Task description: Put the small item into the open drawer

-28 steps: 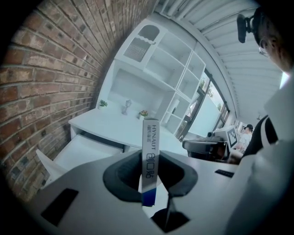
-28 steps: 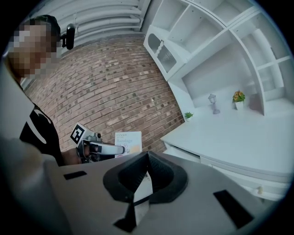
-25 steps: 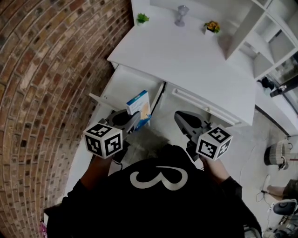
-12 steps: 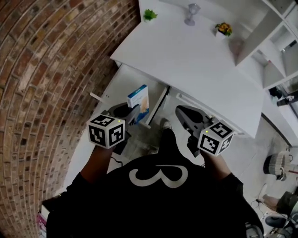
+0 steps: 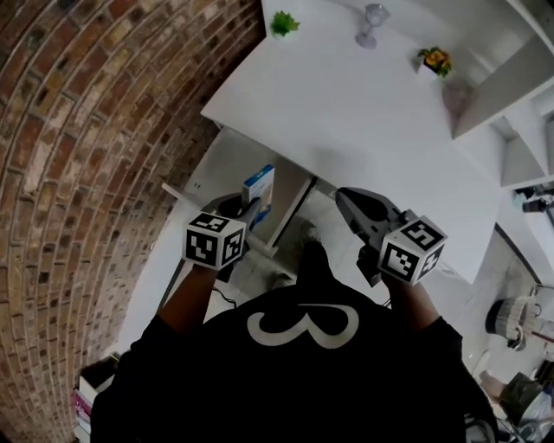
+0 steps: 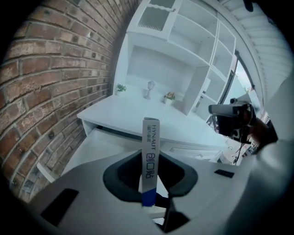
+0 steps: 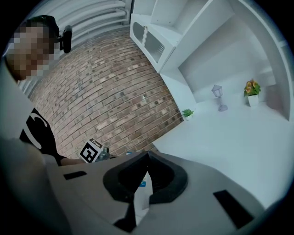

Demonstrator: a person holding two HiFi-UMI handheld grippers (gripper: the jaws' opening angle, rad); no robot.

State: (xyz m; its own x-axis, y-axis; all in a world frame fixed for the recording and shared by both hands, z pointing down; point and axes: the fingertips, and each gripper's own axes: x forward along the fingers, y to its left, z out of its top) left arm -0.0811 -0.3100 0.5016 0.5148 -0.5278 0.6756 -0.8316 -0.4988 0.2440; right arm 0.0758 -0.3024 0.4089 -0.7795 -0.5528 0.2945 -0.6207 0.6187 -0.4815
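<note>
Blue-and-white box (image 6: 150, 133) stands upright, pinched between jaws of left gripper (image 6: 149, 158).

You have two grippers in view, the left gripper (image 5: 245, 210) and the right gripper (image 5: 350, 200). Each one carries one marker cube, so there are two cubes: the left cube (image 5: 214, 241) and the right cube (image 5: 413, 250). There is one small blue-and-white box (image 5: 260, 184), one open drawer (image 5: 216, 164) and one white bench (image 5: 363, 112). On the bench you can count three small ornaments: two potted plants, that is one green plant (image 5: 283, 23) and one flowering plant (image 5: 435, 60), and one small lamp (image 5: 372, 17). There is also one white shelf unit (image 6: 183, 50) and one brick wall (image 5: 86, 130).
</note>
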